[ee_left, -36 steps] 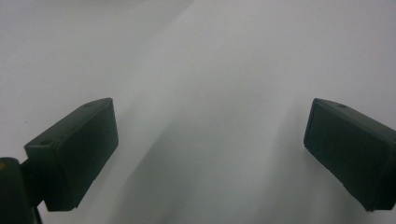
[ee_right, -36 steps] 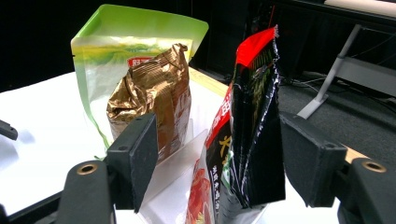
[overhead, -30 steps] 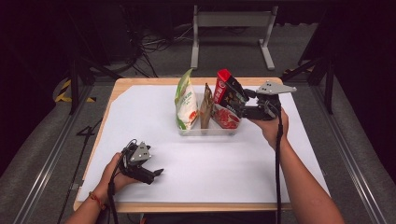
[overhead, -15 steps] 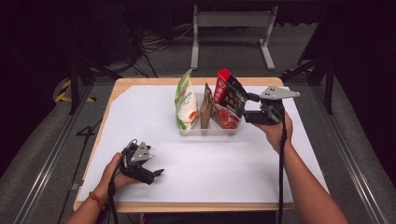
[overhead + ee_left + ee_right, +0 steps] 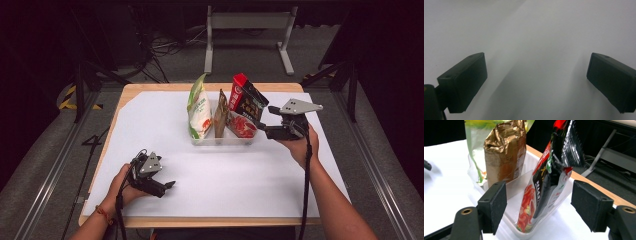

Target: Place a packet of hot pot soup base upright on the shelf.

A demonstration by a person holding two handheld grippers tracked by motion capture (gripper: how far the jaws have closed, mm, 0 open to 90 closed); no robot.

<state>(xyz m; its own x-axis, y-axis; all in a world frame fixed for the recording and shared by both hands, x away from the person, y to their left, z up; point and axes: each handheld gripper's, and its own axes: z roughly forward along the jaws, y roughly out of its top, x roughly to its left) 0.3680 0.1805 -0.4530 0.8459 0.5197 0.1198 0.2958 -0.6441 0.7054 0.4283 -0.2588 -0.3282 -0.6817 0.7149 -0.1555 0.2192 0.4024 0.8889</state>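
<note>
**Right gripper open at the red pouch**

The right gripper (image 5: pixel 264 126) hovers level at the right end of the clear tray (image 5: pixel 222 141), its jaws spread wide with nothing pinched. In the right gripper view the red pouch (image 5: pixel 549 180) stands between the pads but clear of both, leaning in the tray's near compartment. Behind a divider stand a brown bag (image 5: pixel 505 152) and a green-and-white bag (image 5: pixel 198 109) (all three upright or nearly so). The tray sits on the white sheet (image 5: pixel 150 125) toward the table's far edge. The left gripper (image 5: pixel 167 186) rests low near the front left, well apart from the tray, jaws spread over bare sheet.
</note>
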